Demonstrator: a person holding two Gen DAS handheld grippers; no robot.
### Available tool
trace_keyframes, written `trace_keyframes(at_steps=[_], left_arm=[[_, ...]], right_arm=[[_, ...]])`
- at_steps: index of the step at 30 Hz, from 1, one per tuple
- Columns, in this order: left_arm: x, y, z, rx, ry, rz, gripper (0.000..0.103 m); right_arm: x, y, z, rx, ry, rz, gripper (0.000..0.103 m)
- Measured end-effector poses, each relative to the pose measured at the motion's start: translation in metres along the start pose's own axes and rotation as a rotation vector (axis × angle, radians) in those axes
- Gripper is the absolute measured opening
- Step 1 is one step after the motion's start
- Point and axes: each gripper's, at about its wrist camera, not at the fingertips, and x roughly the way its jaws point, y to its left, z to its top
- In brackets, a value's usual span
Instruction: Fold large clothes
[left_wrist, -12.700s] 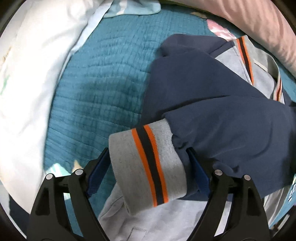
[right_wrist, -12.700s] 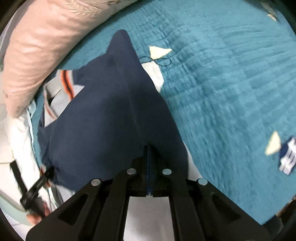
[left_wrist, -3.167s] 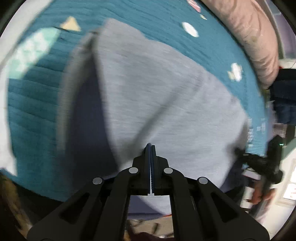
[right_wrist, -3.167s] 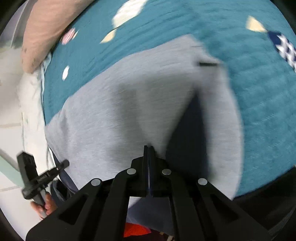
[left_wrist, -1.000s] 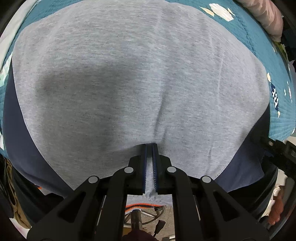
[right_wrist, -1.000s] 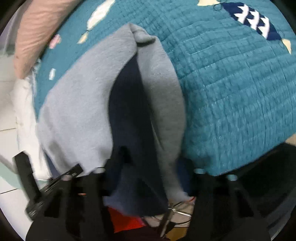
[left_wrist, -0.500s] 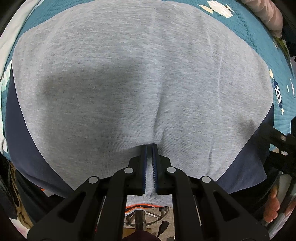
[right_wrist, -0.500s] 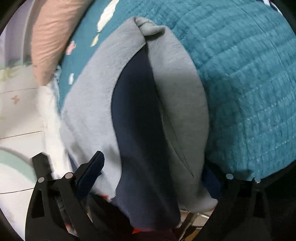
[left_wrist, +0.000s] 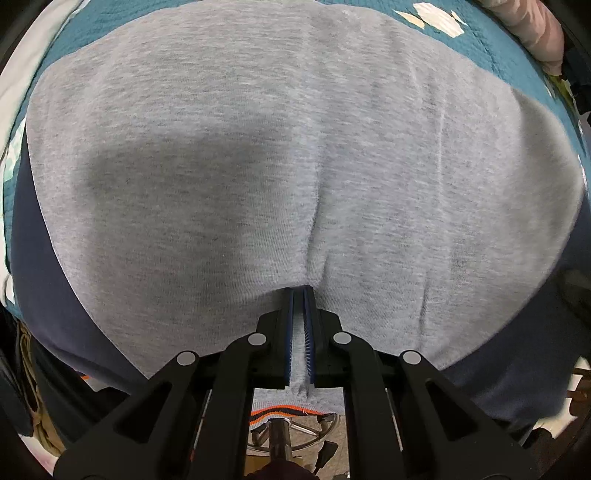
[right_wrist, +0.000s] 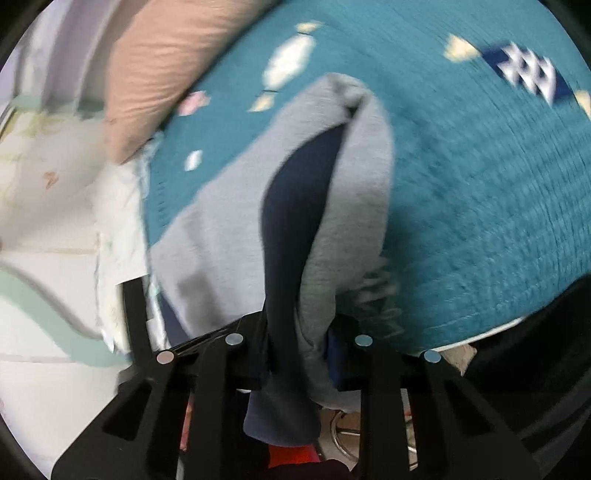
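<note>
Sweatshirt (left_wrist: 295, 166), grey with navy sleeves, spread on the teal quilt (right_wrist: 480, 184), its near hem hanging over the bed edge.
Left gripper (left_wrist: 300, 325) is clamped on the grey hem; right gripper (right_wrist: 295, 354) is closing on a bunched grey-and-navy side edge between its jaws. Bare quilt lies beyond the far fold; a pink pillow (right_wrist: 159, 62) borders it.

Ahead of my right gripper a teal quilted bedspread (right_wrist: 480, 184) with pale and navy patches covers the bed. Up to its left lies a long pink pillow (right_wrist: 159, 70), a white sheet (right_wrist: 118, 221) below it. Beneath my left gripper I see a chrome chair base (left_wrist: 291, 439) on tan floor.
</note>
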Motion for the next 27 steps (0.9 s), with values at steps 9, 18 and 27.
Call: trace_keyframes(at_steps=[9, 18, 27], left_arm=[[-0.004, 0.015, -0.013, -0.016, -0.034, -0.08, 0.007], [-0.042, 0.048, -0.037, 0.017, -0.098, -0.123, 0.007], [-0.085, 0.133, -0.069, -0.102, -0.178, -0.104, 0.008]], right_arm=[[0.001, 0.113, -0.005, -0.271, 0.019, 0.017, 0.021], [0.019, 0.173, -0.016, -0.382, 0.03, -0.056, 0.021], [0.082, 0.25, -0.041, -0.509, 0.123, -0.096, 0.021]])
